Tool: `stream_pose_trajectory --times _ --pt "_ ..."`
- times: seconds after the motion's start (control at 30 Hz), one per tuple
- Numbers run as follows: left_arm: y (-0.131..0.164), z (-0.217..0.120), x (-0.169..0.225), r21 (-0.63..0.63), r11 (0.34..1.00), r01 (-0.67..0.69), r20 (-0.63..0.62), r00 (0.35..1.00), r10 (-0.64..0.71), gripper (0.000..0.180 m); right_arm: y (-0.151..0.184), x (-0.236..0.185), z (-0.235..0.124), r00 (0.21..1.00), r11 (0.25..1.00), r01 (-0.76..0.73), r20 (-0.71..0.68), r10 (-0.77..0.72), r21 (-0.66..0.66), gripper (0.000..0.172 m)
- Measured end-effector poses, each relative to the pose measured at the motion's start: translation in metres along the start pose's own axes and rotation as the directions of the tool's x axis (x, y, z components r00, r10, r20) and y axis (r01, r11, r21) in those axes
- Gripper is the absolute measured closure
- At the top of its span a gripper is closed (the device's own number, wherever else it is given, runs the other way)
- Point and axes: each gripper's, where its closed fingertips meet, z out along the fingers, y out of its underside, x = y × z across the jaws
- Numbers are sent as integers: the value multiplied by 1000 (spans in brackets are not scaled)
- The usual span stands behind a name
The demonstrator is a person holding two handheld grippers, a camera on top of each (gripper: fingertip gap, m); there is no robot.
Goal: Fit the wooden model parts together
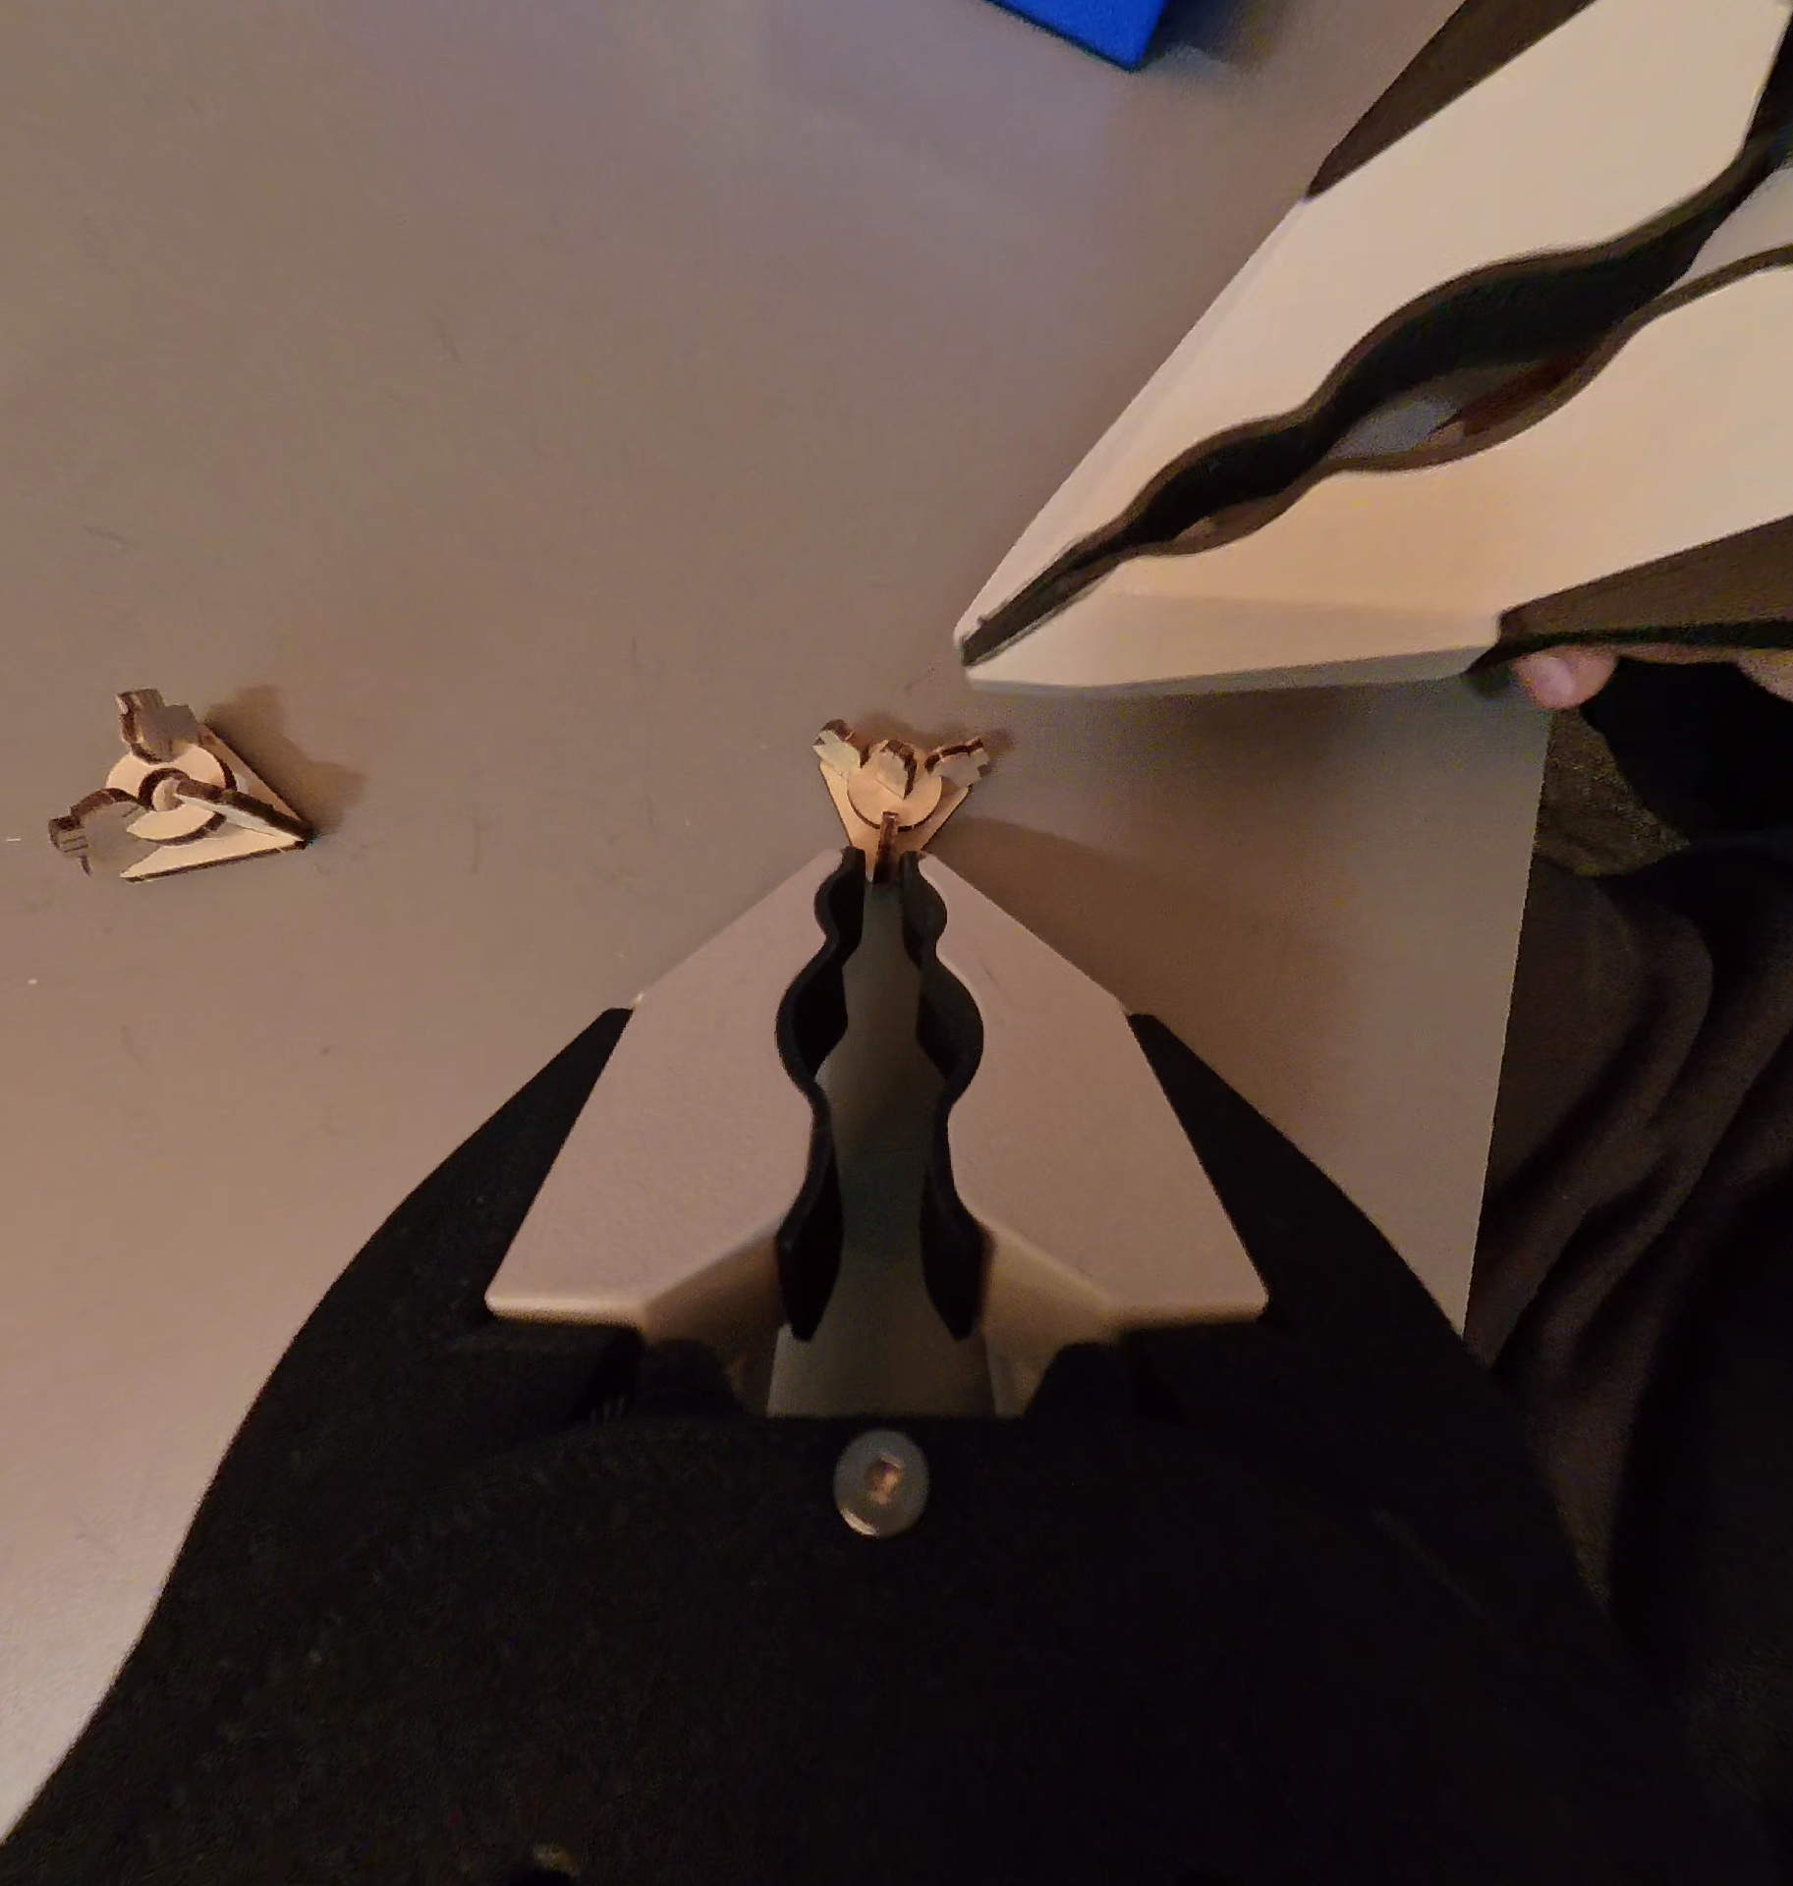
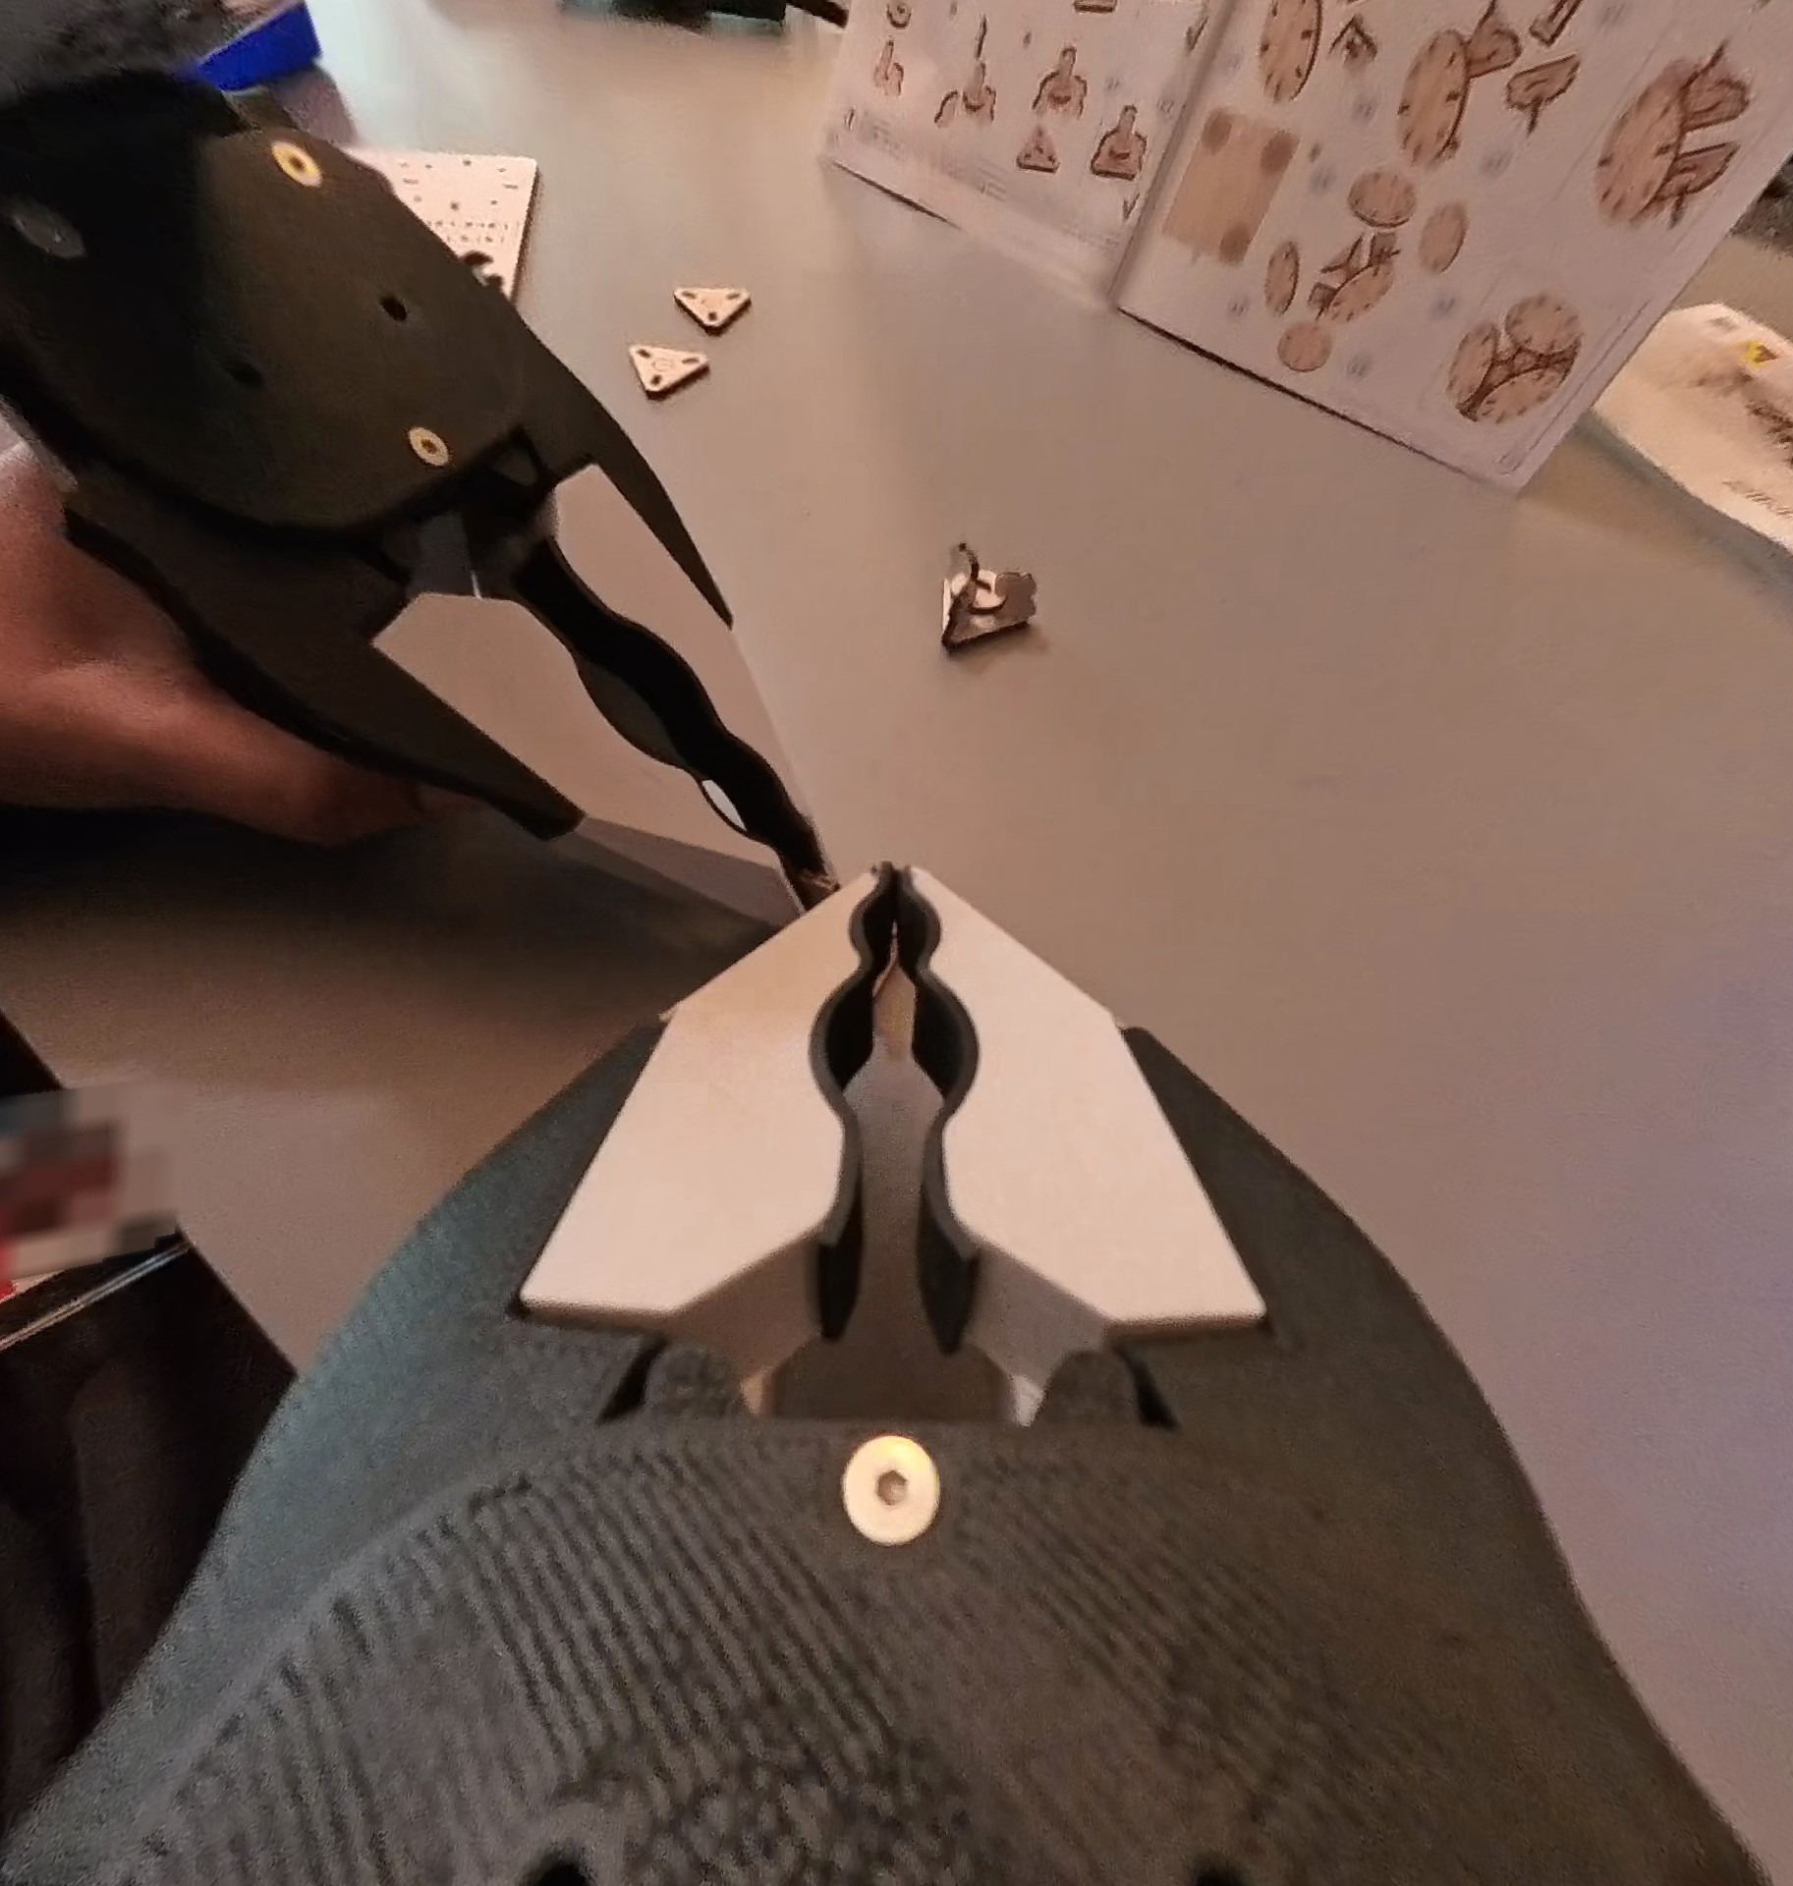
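Item under hand: a small triangular wooden assembly (image 1: 890, 791), laser-cut, w/ a round disc and cross-shaped tabs standing up from it. It sits on the grey bench (image 1: 463, 408), close to the bench's near edge.

Left gripper (image 1: 882, 867): jaws drawn narrow on a thin upright wooden tab at the near corner of that assembly. We see the tab between the two black fingertips (image 1: 843, 878); the pads look pressed to it, though the contact itself is small in frame. From the right wrist view the same gripper (image 2: 808, 873) comes in slanting from the left, a hand (image 2: 106, 694) round its body, tip down at the bench.

Right gripper (image 2: 894, 878): jaws closed, tips meeting, nothing visibly between them. It hangs just beside the left gripper's tip, above the bench; from the left wrist view it (image 1: 984, 633) is raised clear of the assembly, up and to the right.

Surroundings: a second wooden assembly (image 1: 172, 791) of the same kind, well apart to the left. Two flat triangular plates (image 2: 711, 304) (image 2: 667, 365) farther back, no tabs fitted that we can see. A perforated wooden sheet (image 2: 484, 204), an open illustrated booklet (image 2: 1382, 204), another printed sheet (image 2: 1729, 429), a blue object (image 1: 1076, 26).

Progress, as we judge it: two assemblies appear built up, two plates remain bare.
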Motion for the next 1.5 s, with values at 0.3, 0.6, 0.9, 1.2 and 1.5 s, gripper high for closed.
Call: stream_pose_trajectory --times 0.3,0.6,0.9,1.2,1.5 --pt "0 1 0 1 1000 -6 22 1000 6 175 22 -4 9 1000 992 17 -6 -18 -122 172" --pt "0 1 0 0 1000 -22 41 999 22 176 21 0 8 1000 992 -15 20 18 -122 172" --pt "0 1 -1 -5 1000 -25 57 998 25 176 18 0 12 1000 992 -7 14 9 -123 172" --pt "0 0 -2 -15 999 -41 83 996 42 176 20 -2 14 1000 990 -10 19 13 -137 172" --pt "0 1 1 -15 999 -40 83 996 41 176 18 0 12 1000 992 -7 7 8 -122 172"
